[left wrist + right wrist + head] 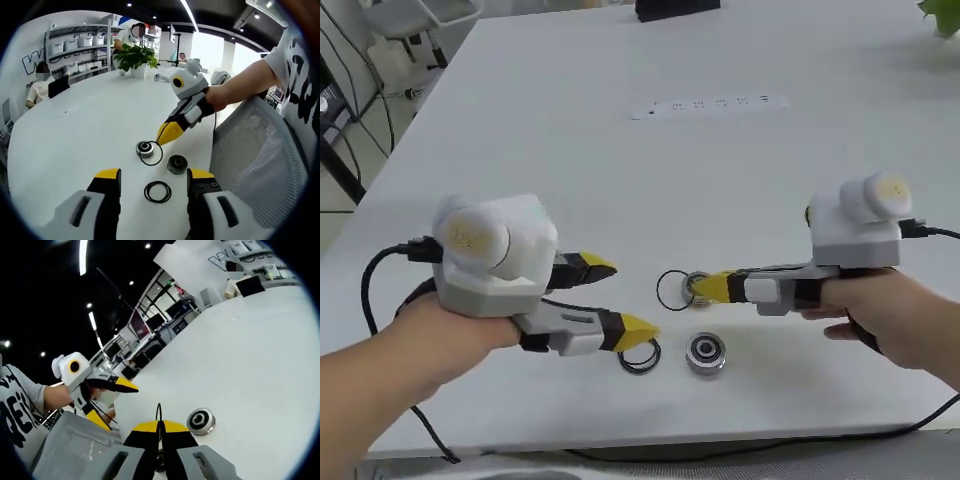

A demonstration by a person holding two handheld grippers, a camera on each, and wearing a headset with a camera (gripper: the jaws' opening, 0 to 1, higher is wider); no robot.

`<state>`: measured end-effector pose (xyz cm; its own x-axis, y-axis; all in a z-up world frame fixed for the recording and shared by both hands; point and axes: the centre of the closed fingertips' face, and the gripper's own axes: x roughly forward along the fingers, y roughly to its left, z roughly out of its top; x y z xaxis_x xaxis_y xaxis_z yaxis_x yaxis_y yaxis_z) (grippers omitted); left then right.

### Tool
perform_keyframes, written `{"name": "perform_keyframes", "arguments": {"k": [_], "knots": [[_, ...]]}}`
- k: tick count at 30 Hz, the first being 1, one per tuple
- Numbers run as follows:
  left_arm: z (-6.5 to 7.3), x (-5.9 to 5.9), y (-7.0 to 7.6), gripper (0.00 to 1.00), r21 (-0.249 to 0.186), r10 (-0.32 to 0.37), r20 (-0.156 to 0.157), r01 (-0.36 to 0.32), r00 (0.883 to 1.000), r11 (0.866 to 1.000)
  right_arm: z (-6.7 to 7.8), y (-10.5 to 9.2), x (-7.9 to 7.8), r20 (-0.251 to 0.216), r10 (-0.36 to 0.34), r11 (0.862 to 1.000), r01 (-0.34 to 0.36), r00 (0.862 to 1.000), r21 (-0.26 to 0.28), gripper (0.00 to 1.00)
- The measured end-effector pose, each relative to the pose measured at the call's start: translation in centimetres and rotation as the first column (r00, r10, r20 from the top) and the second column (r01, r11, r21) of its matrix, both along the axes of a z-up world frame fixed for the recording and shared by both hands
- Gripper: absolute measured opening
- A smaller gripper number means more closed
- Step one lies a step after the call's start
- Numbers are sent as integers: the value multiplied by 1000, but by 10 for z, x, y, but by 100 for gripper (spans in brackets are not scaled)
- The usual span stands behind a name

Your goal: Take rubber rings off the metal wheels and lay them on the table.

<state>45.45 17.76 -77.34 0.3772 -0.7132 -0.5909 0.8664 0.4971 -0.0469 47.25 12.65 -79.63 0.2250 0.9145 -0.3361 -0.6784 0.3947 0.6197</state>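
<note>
Currently right tongs pinch rubber ring; left tongs gape.

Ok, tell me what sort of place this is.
Most likely an open-plan office or lab workspace: a long white table with a power strip, shelving stacked with storage bins, and a potted plant.

The person's left hand held the left gripper at the near left, forearm reaching in from the near edge. Its yellow-tipped jaws were spread wide and pointed right. The right hand held the right gripper on the right, roughly level and pointing left, jaws pressed together on a thin rubber ring.
</note>
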Motion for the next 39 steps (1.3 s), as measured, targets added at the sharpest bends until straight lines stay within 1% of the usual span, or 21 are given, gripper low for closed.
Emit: {"name": "perform_keyframes", "arguments": {"k": [7,14,16,20,23,29,32,33,36,39], "knots": [[1,-8,12,53,2,7,-3,-7,1000,1000,-1,9,-11,-18,42,999,-42,999,-6,0],[0,-14,19,56,2,20,-5,-20,1000,1000,-6,18,-20,-34,75,997,-76,997,-26,0],[0,-15,21,57,-3,23,-8,-23,1000,1000,-7,20,-22,-38,84,996,-85,996,-28,0],[1,-20,25,60,-12,29,-11,-30,1000,999,-11,27,-27,-47,107,993,-108,993,-37,0],[0,-23,29,60,-10,36,-14,-37,999,999,-14,32,-32,-52,131,990,-133,990,-49,0],[-3,-26,37,62,2,41,-16,-40,999,999,-23,41,-36,-60,173,982,-177,983,-71,0],[-4,-28,41,62,7,47,-18,-47,999,999,-28,44,-39,-61,190,976,-196,980,-93,0],[-4,-28,42,62,12,48,-17,-48,999,999,-30,44,-38,-48,195,974,-199,980,-111,0],[-5,-28,45,62,24,48,-14,-48,999,999,-32,44,-37,-47,198,972,-202,979,-123,0],[-4,-27,46,62,22,54,-14,-54,998,998,-34,43,-35,-43,190,971,-195,981,-136,0]]}}
